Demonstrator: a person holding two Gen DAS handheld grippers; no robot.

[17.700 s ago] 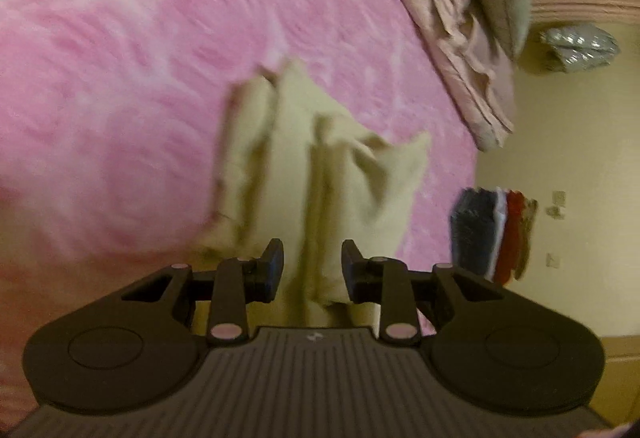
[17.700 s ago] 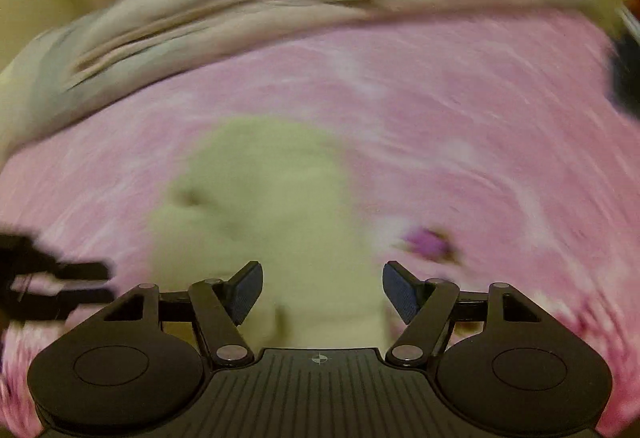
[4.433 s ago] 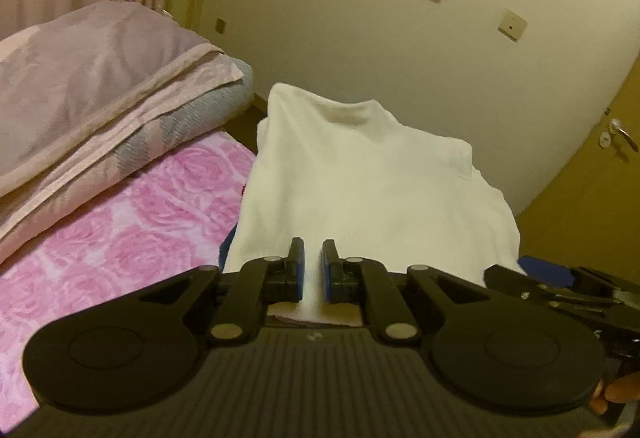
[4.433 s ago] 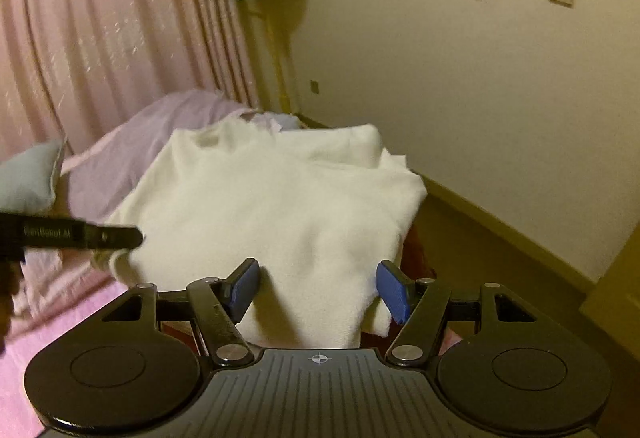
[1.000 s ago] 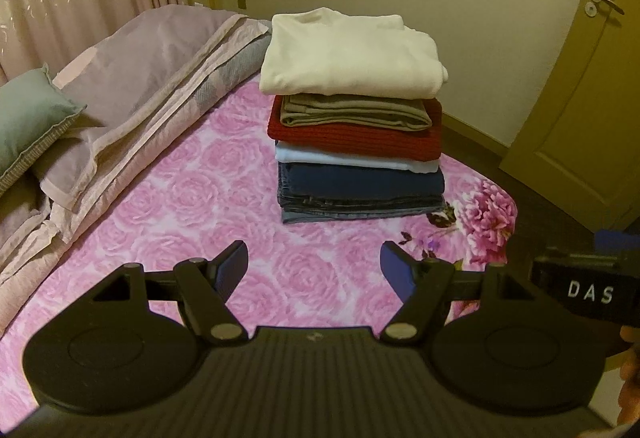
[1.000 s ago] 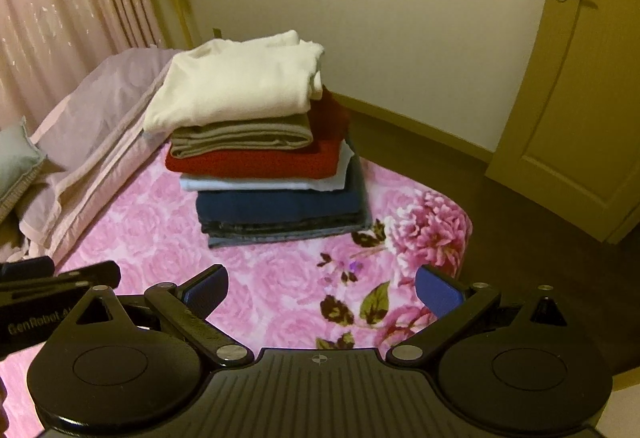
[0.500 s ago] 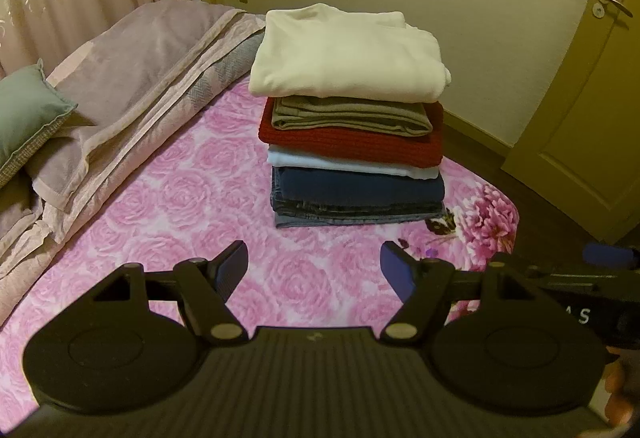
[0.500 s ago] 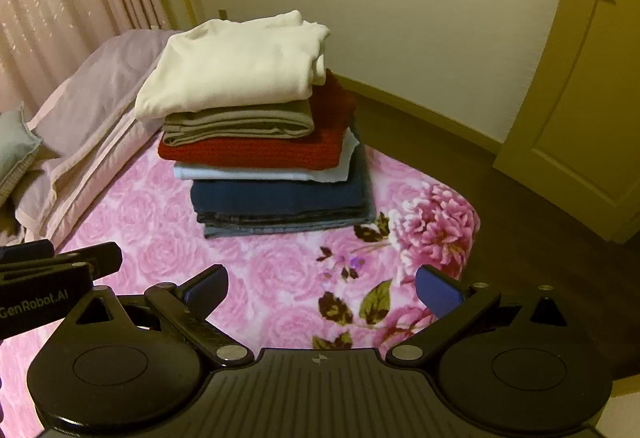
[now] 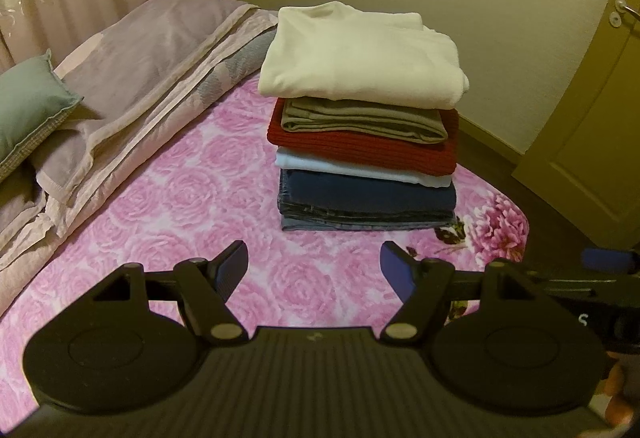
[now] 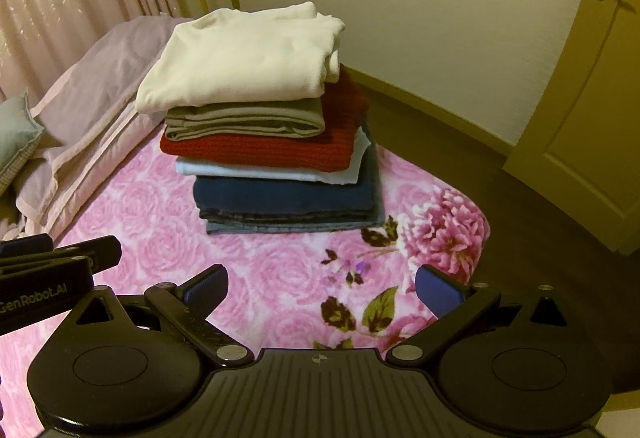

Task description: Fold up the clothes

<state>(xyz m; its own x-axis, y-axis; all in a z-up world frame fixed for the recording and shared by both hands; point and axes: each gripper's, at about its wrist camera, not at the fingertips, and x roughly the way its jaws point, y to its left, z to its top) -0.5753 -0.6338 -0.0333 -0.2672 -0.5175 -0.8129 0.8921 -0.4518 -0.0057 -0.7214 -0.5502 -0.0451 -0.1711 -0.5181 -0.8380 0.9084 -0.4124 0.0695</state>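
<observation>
Since a second ago both views have crept slightly nearer the stack of folded clothes (image 9: pixel 362 118), which sits upper centre on the pink bed (image 9: pixel 168 198). The left gripper (image 9: pixel 312 268) and right gripper (image 10: pixel 320 288) hang spread and empty, level beside each other, neither clearly nearer; the cream sweater (image 10: pixel 244 58) tops the stack.
</observation>
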